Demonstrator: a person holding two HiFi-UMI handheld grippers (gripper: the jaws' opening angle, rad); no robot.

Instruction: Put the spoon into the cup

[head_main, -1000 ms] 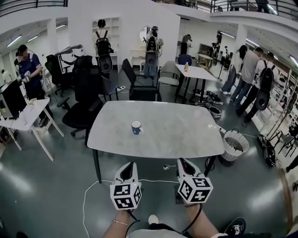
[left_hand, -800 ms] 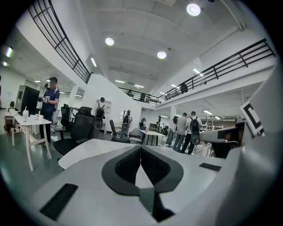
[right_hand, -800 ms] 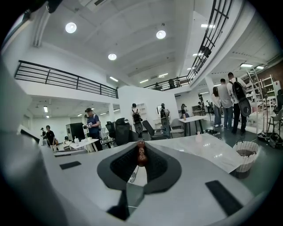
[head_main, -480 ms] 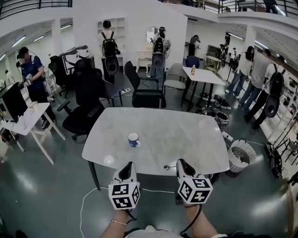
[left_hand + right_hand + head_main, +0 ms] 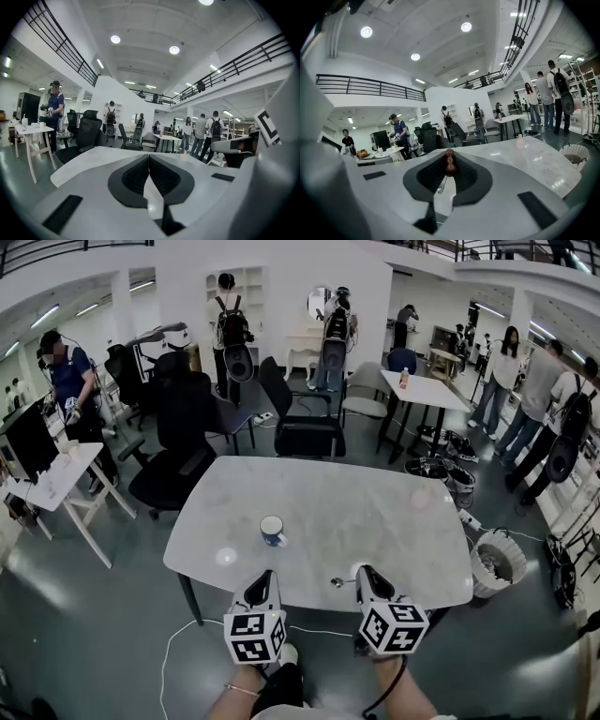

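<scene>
My right gripper [image 5: 366, 572] clamps the spoon [image 5: 338, 582] by its brown handle, bowl seemingly jutting left; my left gripper [image 5: 264, 576] is closed, empty.

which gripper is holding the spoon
The right gripper: its jaws are closed on the spoon, whose brown beaded handle end shows between them. The left gripper is shut with nothing between its jaws.

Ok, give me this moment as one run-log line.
phase: spoon in grip, before cup | right hand-held gripper: shut on spoon | left hand-held gripper: shut, empty | cup: upright on table, apart from both
</scene>
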